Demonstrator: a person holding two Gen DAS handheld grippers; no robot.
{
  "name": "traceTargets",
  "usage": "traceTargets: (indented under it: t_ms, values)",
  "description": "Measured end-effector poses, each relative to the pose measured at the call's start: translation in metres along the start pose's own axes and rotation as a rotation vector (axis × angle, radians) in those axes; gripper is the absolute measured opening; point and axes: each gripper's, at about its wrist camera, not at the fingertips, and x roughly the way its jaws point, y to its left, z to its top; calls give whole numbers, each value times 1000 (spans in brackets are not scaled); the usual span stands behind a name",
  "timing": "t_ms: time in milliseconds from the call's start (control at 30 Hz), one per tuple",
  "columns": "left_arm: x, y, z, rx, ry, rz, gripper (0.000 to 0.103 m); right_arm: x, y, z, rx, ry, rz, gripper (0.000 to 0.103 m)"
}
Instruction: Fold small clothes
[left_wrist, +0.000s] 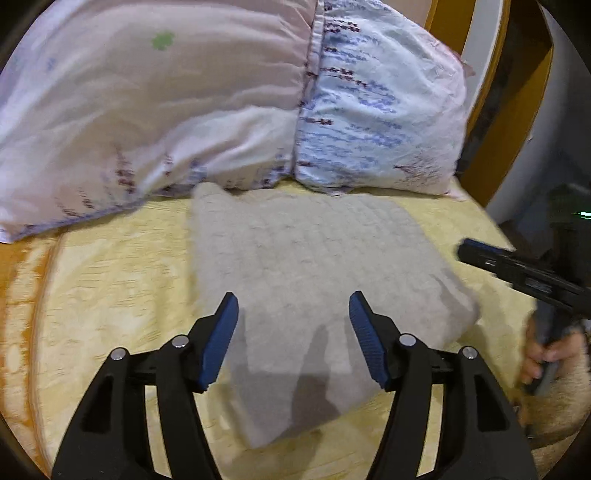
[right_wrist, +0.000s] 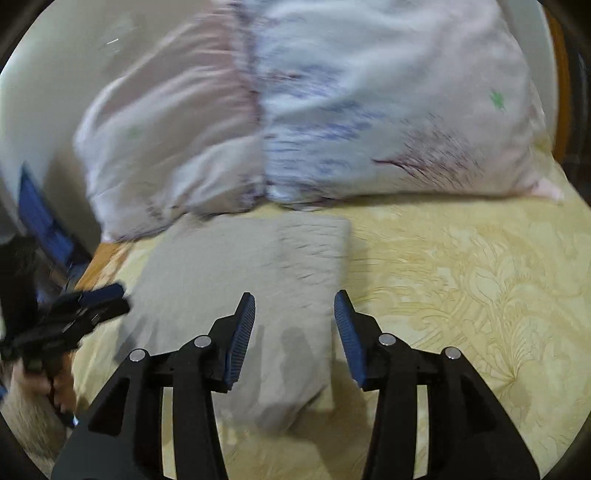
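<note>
both grippers, left and right, hang open and empty above the folded cloth below the pillows; fold looks finished, so next comes another garment.

Black two-finger grippers with blue ribbed pads

Left gripper, lower centre of its own view: matte black angular arms, silver round screws at the pivots, ribbed blue rubber pads. Right gripper: same black frame, silver screws, blue pads. At the frame edges, hands on dark grips.
</note>
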Motion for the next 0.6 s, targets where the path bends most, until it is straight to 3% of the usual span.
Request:
traceTargets:
  t_ms: [233, 367, 467, 600]
  values:
    - [14, 5, -17, 41, 71, 157, 64, 7, 30, -23, -138, 58, -38, 46]
    - [25, 5, -22, 31, 105, 182, 68, 24, 31, -39, -150, 138, -116, 47]
    - [26, 3, -24, 33, 106, 206, 72, 27, 35, -47, -171, 134, -170, 48]
    - [20, 3, -26, 2, 105, 193, 73, 21, 35, -47, -124, 128, -172, 52]
